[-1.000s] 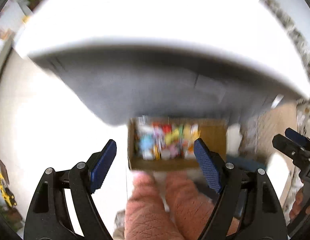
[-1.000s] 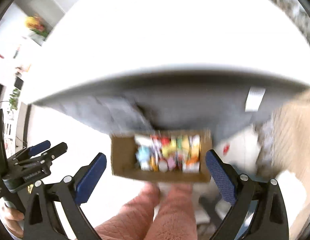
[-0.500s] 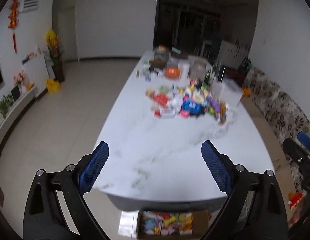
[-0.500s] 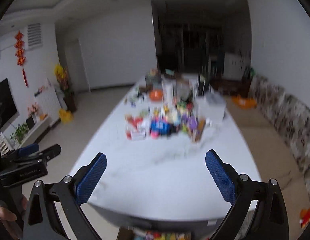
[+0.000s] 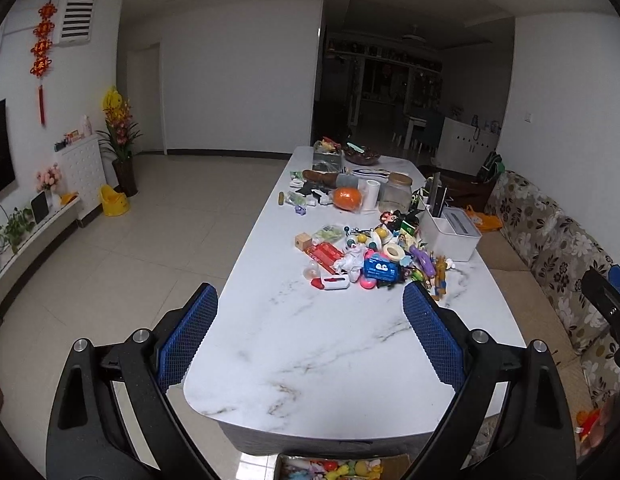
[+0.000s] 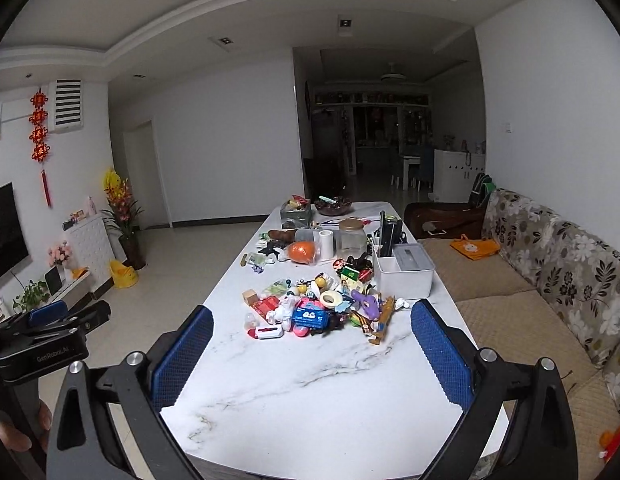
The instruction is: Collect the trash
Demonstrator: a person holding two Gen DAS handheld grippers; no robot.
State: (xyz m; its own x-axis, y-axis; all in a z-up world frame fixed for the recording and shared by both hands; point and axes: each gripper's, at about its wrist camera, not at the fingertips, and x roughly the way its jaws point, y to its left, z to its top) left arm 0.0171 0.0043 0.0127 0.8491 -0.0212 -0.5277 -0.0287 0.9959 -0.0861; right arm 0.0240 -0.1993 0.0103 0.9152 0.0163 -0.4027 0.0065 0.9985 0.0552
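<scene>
A pile of small items [image 5: 370, 256] lies mid-way along a long white marble table [image 5: 310, 352]: wrappers, a crumpled white tissue [image 5: 350, 262], a blue pack [image 5: 380, 268], a tape roll, toys. The pile also shows in the right wrist view [image 6: 322, 308]. A cardboard box [image 5: 342, 468] full of colourful things sits on the floor under the near table end. My left gripper [image 5: 310, 336] is open and empty above the near end. My right gripper [image 6: 310, 356] is open and empty beside it.
A white organiser box [image 5: 450, 232], a glass jar [image 5: 396, 198], an orange object [image 5: 347, 199] and bowls stand further back. A floral sofa [image 6: 550, 280] runs along the table's right side. Tiled floor [image 5: 149, 240] lies to the left, with a cabinet and plants.
Both grippers rose from under the table edge, where they faced the floor box and the person's knees, to above the table's near end. Both stayed open.
</scene>
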